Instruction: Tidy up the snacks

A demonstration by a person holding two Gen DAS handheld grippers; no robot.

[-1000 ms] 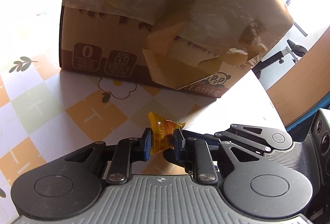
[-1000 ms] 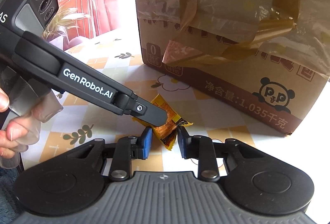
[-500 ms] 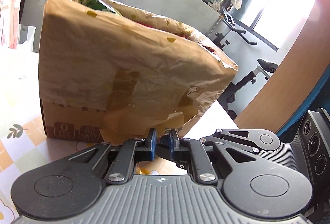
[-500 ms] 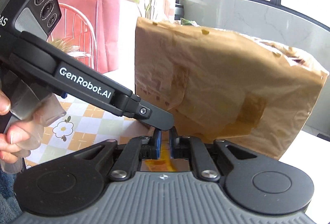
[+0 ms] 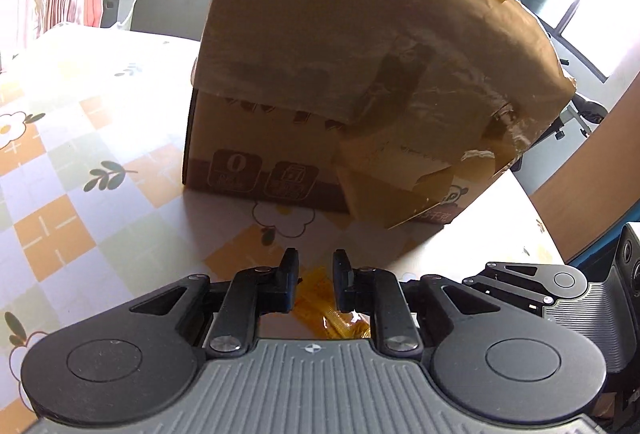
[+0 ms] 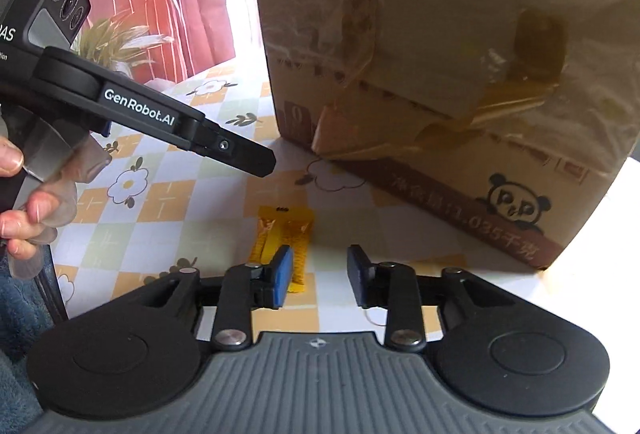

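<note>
Right wrist view: a small yellow snack packet (image 6: pixel 286 234) lies flat on the checked, flower-printed tablecloth (image 6: pixel 120 210), near the foot of the taped cardboard box (image 6: pixel 440 74) that fills the frame from 12 to 3 o'clock. The right gripper (image 6: pixel 320 266) hangs above the cloth with its jaws opening; the packet's near end sits behind the left, blue-padded finger rather than squarely in the gap, and nothing is pinched. The left gripper (image 6: pixel 260 162) reaches in from 9 o'clock, its tip above and clear of the packet, with a person's fingers (image 6: pixel 24 210) on its handle.

In the left wrist view the left gripper's (image 5: pixel 316 266) jaws stand narrow and are opening too; the packet (image 5: pixel 320 298) shows in the gap at 6 o'clock, lying on the cloth below, and I cannot tell whether the pads touch it.

The packet looks light, thin and crinkly, probably slick film with a soft filling, so it should flex and may slide on the cloth. My judgement is that a pinch across its narrow width, near the middle or on a sealed end, would hold best; a hard squeeze could crush what is inside.
</note>
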